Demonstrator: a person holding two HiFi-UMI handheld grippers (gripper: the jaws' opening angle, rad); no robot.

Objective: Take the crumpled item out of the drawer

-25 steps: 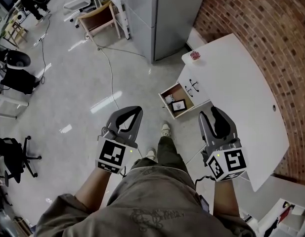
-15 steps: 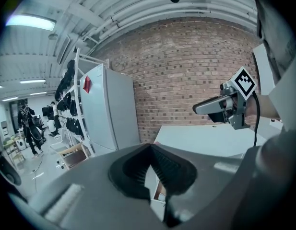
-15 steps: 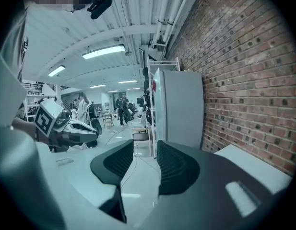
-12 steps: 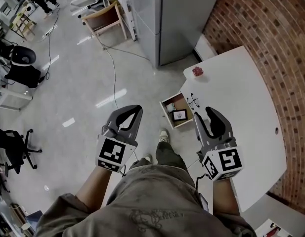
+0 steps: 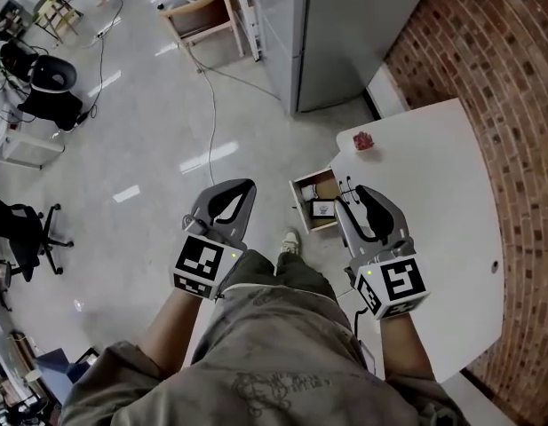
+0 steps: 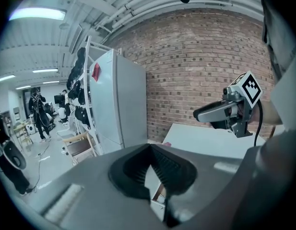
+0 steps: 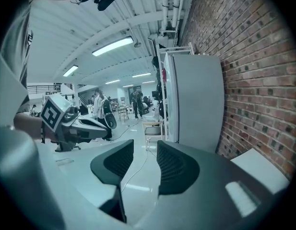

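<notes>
A small wooden drawer stands pulled out from under the white table. It holds a whitish item and a dark framed card. A pink crumpled item lies on the tabletop near its far corner. My right gripper hovers just right of the drawer, over the table's edge, with a narrow gap between its jaws and nothing in it. My left gripper hangs over the floor left of the drawer, its tips shut together, also with nothing in it.
A tall grey cabinet stands beyond the table and a brick wall runs along the right. A wooden chair, a floor cable and an office chair are further off. The person's shoe is below the drawer.
The person has stepped nearer: the table and drawer have slid towards the grippers, and the right gripper now sits beside the drawer. Neither gripper's jaws have changed.
</notes>
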